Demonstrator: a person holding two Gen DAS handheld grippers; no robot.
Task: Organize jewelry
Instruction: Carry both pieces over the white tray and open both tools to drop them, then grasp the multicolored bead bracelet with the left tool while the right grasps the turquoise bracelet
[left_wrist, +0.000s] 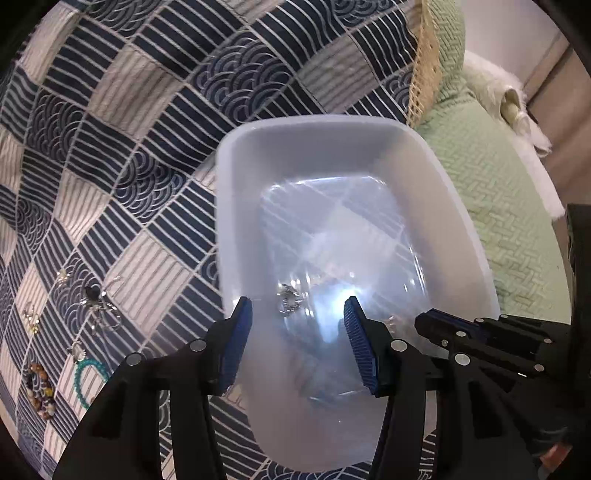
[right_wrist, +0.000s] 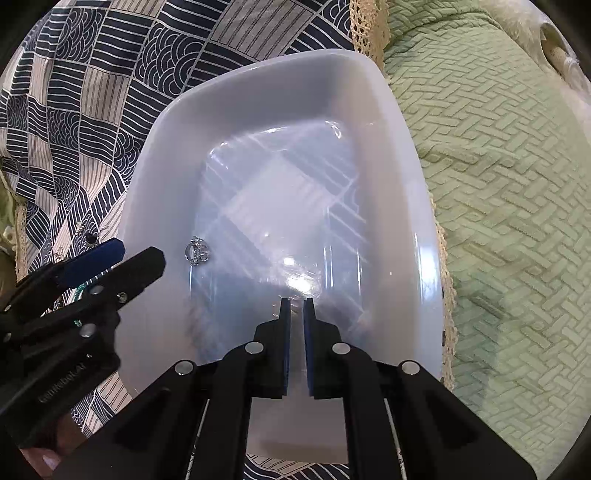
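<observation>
A translucent white plastic bin (left_wrist: 236, 155) (right_wrist: 155, 122) sits on a blue and white patterned cloth. A small silver jewelry piece (left_wrist: 289, 301) (right_wrist: 197, 252) lies on the bin's floor. My left gripper (left_wrist: 297, 314) hovers over the bin's near end, jaws wide open and empty. My right gripper (right_wrist: 296, 304) is over the bin floor, jaws nearly closed with a thin gap; something small and shiny may sit at the tips, but I cannot tell. Loose jewelry lies on the cloth at left: silver rings (left_wrist: 105, 314), a turquoise bead bracelet (left_wrist: 83, 376), a brown bead bracelet (left_wrist: 40, 391).
A green quilted cover (left_wrist: 491, 206) (right_wrist: 498, 184) lies right of the bin, past a lace edge (left_wrist: 424, 66). A white fluffy thing (left_wrist: 517, 107) lies at the far right. The left gripper shows in the right wrist view (right_wrist: 92, 266) at the bin's left rim.
</observation>
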